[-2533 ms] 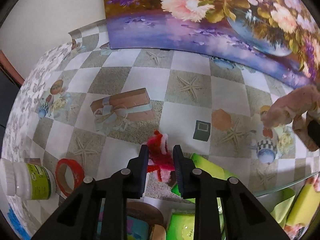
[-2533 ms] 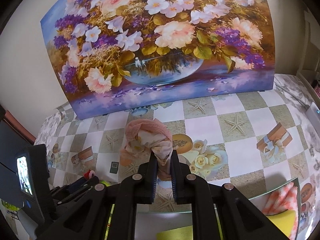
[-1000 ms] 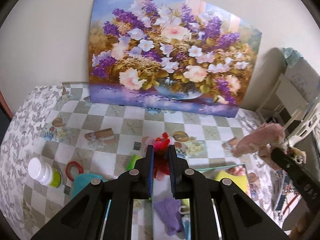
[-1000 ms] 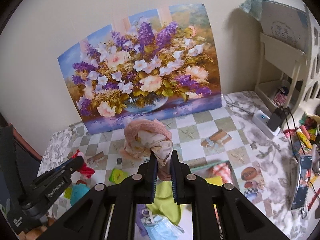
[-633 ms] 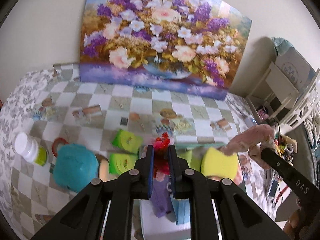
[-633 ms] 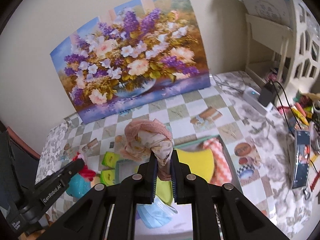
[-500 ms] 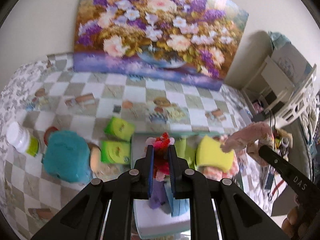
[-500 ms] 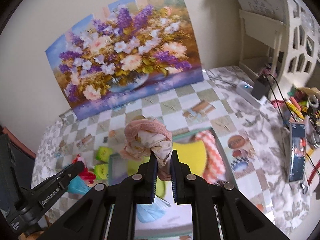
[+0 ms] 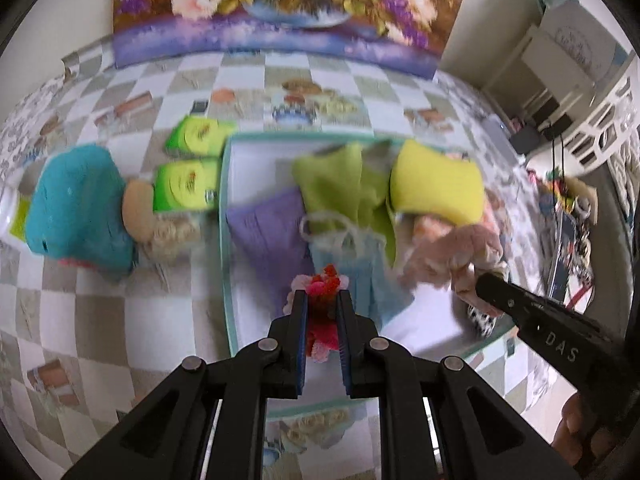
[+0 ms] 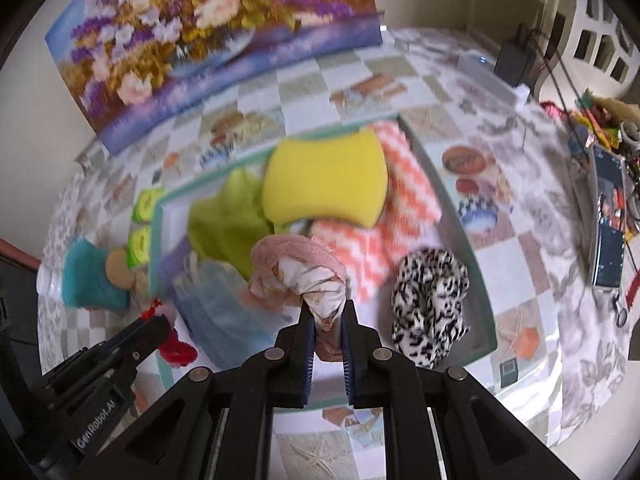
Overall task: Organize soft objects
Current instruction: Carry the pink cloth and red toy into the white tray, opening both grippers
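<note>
Teal plush toy (image 9: 78,204) lies at the far left on the checked tablecloth (image 9: 100,308), with two green packets (image 9: 186,190) between it and the shallow teal-rimmed tray (image 9: 224,248). Inside the tray, going rightward, sit a purple cloth (image 9: 268,232), a pale blue face mask (image 9: 352,256) partly over it, a lime green cloth (image 9: 340,184), a yellow sponge (image 9: 436,184) and, under the sponge, an orange-and-white zigzag cloth (image 10: 404,200); a black-and-white patterned scrunchie (image 10: 428,300) rests in the tray's near right corner. The left gripper (image 9: 323,300) points steeply down over the tray's near left part, its jaws nearly closed and pinching a small red and pink fuzzy toy (image 9: 324,284), which hangs above the white tray floor just beside the mask. To its right, the right gripper (image 10: 327,310) is likewise nearly closed, clamped on a pink and cream fabric bundle (image 10: 296,272) that bulges up past the fingertips and hangs over the middle of the tray, in front of the sponge and the zigzag cloth; whether it touches them cannot be told. A large flower painting (image 10: 212,40) leans against the wall behind the table, and cluttered small items (image 10: 600,128) lie at the far right edge. Both views are motion-blurred.
</note>
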Motion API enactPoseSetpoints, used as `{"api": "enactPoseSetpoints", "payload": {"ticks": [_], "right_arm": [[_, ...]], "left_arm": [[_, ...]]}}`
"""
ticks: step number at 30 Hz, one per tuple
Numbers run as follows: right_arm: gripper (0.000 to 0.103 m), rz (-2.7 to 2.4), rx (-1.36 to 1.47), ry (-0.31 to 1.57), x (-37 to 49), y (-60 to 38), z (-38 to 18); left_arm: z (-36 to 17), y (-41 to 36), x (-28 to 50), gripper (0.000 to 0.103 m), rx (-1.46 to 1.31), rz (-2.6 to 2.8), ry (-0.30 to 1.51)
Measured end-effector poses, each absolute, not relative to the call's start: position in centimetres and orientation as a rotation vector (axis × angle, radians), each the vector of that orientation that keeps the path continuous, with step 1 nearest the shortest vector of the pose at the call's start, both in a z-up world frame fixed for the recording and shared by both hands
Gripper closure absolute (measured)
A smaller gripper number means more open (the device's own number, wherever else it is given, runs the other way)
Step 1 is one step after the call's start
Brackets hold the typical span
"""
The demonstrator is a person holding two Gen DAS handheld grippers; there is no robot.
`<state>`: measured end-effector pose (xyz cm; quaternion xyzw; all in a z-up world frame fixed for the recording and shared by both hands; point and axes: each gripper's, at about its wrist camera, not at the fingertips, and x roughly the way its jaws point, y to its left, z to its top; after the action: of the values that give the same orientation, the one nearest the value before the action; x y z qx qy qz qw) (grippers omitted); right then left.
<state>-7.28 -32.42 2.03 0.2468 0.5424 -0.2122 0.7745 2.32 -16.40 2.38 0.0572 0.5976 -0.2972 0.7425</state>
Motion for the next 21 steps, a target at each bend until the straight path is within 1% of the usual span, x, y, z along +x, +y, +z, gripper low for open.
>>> {"api": "enactPoseSetpoints", "payload": {"ticks": [7, 11, 13, 14, 15, 16, 17, 18, 19, 20, 21], "right_arm": [[0.09, -0.458, 0.543, 1.305, -6.8, -32.5, -1.2], [0.088, -0.452, 0.547, 1.344, -6.5, -32.5, -2.3], [0.087, -0.456, 0.541, 1.352, -6.4, -32.4, -2.5], [0.087, -0.458, 0.538, 1.351, -6.4, -32.4, -2.4], [0.087, -0.461, 0.537, 1.346, -6.3, -32.5, -2.2], [0.087, -0.464, 0.533, 1.338, -6.4, -32.5, -1.9], [0.087, -0.467, 0.527, 1.331, -6.3, -32.6, -1.6], [0.082, -0.472, 0.519, 1.323, -6.3, -32.7, -1.3], [0.077, -0.473, 0.515, 1.319, -6.3, -32.8, -1.1], [0.074, -0.476, 0.509, 1.312, -6.2, -32.7, -0.8], [0.068, -0.481, 0.502, 1.305, -6.2, -32.7, -0.5]], "left_arm": [[-1.0, -16.8, 1.9, 0.089, 0.188, -0.613, 1.418], [-1.8, -17.0, 2.0, 0.089, 0.198, -0.606, 1.436], [-1.8, -17.1, 2.0, 0.087, 0.199, -0.604, 1.439], [-1.9, -17.1, 2.0, 0.082, 0.199, -0.604, 1.443], [-1.8, -17.0, 2.0, 0.074, 0.194, -0.604, 1.447], [-1.6, -17.0, 2.1, 0.068, 0.19, -0.604, 1.446], [-1.3, -17.1, 2.3, 0.058, 0.184, -0.606, 1.44], [-1.0, -17.2, 2.5, 0.052, 0.177, -0.611, 1.429], [-0.6, -17.3, 2.6, 0.05, 0.17, -0.615, 1.417], [-0.4, -17.3, 2.8, 0.048, 0.163, -0.619, 1.409], [0.0, -17.2, 2.9, 0.047, 0.152, -0.624, 1.403]]}}
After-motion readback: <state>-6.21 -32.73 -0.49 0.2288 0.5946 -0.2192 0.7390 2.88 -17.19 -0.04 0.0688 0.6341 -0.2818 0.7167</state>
